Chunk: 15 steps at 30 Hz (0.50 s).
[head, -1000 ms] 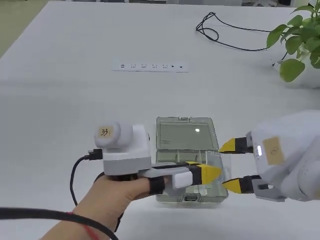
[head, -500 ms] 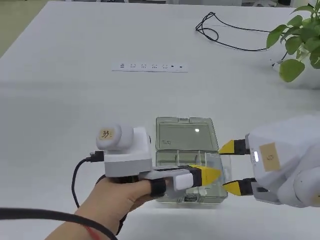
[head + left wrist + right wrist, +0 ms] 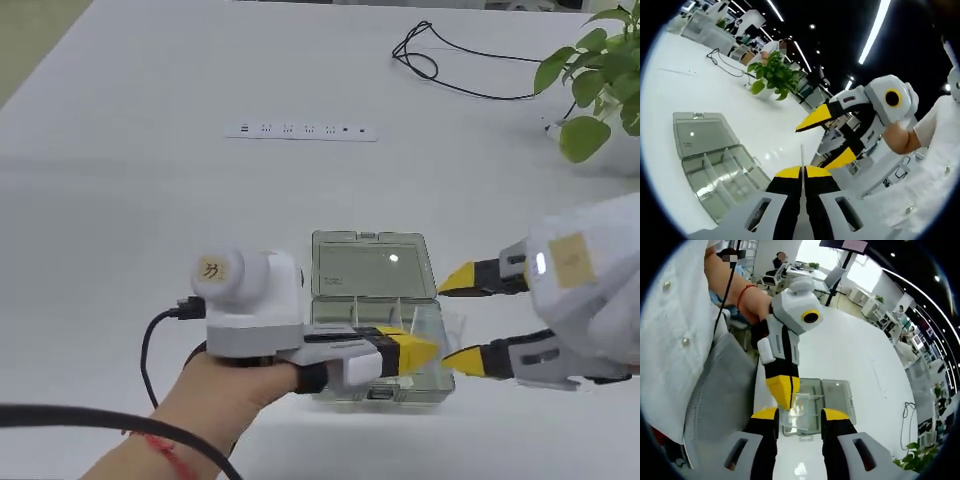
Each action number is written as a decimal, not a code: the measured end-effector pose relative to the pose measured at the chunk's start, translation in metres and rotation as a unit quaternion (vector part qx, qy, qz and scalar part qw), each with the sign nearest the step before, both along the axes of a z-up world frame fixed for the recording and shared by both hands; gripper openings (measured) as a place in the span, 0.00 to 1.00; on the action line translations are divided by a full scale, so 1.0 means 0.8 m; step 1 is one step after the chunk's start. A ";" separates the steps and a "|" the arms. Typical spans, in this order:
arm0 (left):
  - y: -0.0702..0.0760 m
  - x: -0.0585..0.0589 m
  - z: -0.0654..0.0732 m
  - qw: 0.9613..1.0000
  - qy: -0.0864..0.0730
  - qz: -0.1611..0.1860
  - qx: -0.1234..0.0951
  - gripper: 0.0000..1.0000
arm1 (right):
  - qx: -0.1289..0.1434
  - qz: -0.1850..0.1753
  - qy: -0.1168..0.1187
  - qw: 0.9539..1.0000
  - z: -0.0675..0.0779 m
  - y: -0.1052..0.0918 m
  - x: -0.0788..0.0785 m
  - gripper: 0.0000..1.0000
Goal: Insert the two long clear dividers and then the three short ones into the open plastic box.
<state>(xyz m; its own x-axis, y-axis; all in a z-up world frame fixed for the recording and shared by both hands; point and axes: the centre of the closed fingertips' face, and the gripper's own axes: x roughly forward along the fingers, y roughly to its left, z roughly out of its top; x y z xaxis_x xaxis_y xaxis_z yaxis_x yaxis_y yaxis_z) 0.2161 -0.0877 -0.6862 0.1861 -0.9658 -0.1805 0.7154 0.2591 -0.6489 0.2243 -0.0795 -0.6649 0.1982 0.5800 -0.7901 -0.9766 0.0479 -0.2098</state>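
The left hand-held gripper [image 3: 412, 347] has its jaws pinched shut on a thin clear divider [image 3: 801, 155], seen edge-on and poking up past the tips. It hangs over the right part of the open plastic box [image 3: 420, 385], which sits on the desk [image 3: 150, 200] with its lid [image 3: 372, 268] lying flat behind. The right hand-held gripper [image 3: 445, 325] has its jaws wide with nothing between them, just beside the box's right wall.

Step in hand, as I judge it: seating this divider. Line it up square with its slots and lower it straight, not tilted. The free hand-held gripper could steady the box wall or press the top edge down evenly. Clear plastic against clear plastic — slots hard to read, so go slowly.

Count: one box, one divider in grip, two hand-held grippers. At least two standing dividers [image 3: 705, 167] are in the box — exact number unclear. Also one power strip [image 3: 300, 131], one black cable [image 3: 440, 65], one potted plant [image 3: 600, 80].
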 end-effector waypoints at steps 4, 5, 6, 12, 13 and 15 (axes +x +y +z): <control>-0.001 -0.011 0.002 0.997 -0.067 -0.039 0.015 0.00 | 0.022 0.013 0.060 0.998 0.010 -0.003 -0.007 0.27; -0.002 -0.016 0.005 0.995 -0.081 -0.049 0.012 0.00 | 0.026 0.019 0.081 0.996 0.012 -0.004 -0.012 0.25; -0.002 -0.017 0.008 0.995 -0.088 -0.051 0.009 0.00 | 0.030 0.021 0.094 0.995 0.014 -0.003 -0.014 0.24; 0.001 -0.024 0.016 0.989 -0.131 -0.072 0.002 0.00 | 0.036 0.041 0.158 0.986 0.012 -0.002 -0.027 0.16; 0.001 -0.026 0.018 0.987 -0.141 -0.076 -0.001 0.00 | 0.037 0.046 0.166 0.984 0.012 0.000 -0.030 0.16; 0.002 -0.028 0.018 0.986 -0.149 -0.080 -0.001 0.00 | 0.039 0.052 0.186 0.980 0.011 0.003 -0.037 0.14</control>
